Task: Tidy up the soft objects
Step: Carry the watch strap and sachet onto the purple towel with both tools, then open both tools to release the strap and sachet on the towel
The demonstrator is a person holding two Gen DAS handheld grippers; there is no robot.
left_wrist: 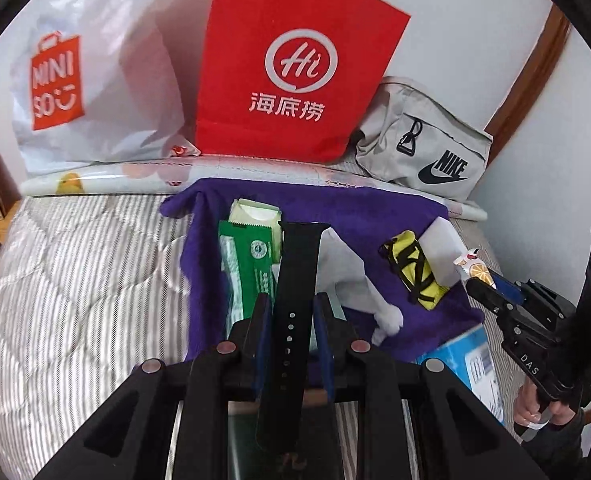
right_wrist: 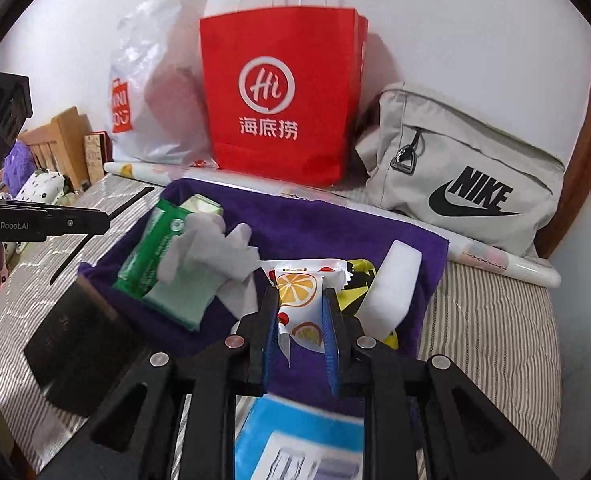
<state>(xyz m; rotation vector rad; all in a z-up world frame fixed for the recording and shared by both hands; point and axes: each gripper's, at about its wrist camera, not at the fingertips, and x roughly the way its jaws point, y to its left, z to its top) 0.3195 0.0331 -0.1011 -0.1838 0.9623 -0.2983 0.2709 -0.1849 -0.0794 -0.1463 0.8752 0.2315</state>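
A: Left gripper, black two-fingered claw with blue pads: what do its jaws carry?

B: They are clamped on a black perforated rubber watch strap, which stands between the pads above the purple fleece towel spread on the striped grey quilt.

A: And the right gripper?

B: Closed on a white snack sachet printed with orange slices, held over the near part of the towel.

A: What lies on the towel?

B: At left, a green plastic wipes packet and a white fabric glove lying over it; at right, a white foam block touching a yellow-and-black pouch. A blue-and-white box sits at the near edge.

A: Far side?

B: A red paper carrier bag stands between a white plastic shopping bag on the left and a grey canvas sling bag on the right.
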